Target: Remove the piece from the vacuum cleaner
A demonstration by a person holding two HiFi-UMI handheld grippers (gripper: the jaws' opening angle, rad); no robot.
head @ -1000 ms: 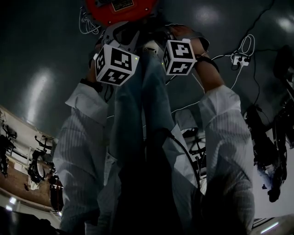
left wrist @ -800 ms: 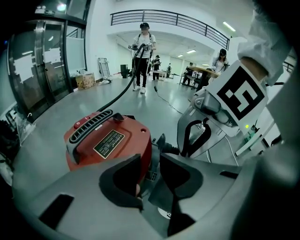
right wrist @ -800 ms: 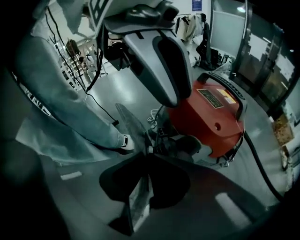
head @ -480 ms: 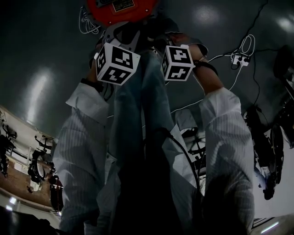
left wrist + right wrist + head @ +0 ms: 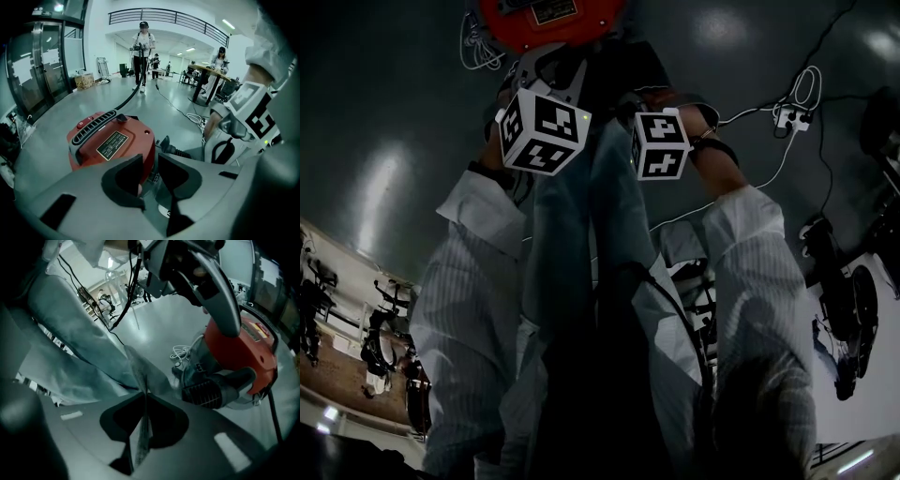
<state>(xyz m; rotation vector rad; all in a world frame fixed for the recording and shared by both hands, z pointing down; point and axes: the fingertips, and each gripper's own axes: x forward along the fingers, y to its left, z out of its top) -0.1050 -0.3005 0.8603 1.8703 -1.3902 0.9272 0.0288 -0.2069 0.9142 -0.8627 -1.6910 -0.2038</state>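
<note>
Glossy floor: cloth piece being drawn from vacuum cleaner.
Cloth is pinched by closing right tool; cleaner's edge, between spread, closing left tool, should be braced next.

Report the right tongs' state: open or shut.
Closing onto fabric: in the right gripper view the right tongs have their pads nearly together, pinching a thin fold of grey-blue fabric between them.

Vacuum cleaner body was red plastic, smooth, semi-gloss. Its label plate looked dark with a metallic sheen. Hose fitting was black plastic, ribbed, matt. Cloth piece was thin grey-blue fabric, matt, creased. Floor was grey, polished, glossy with light glare.
</note>
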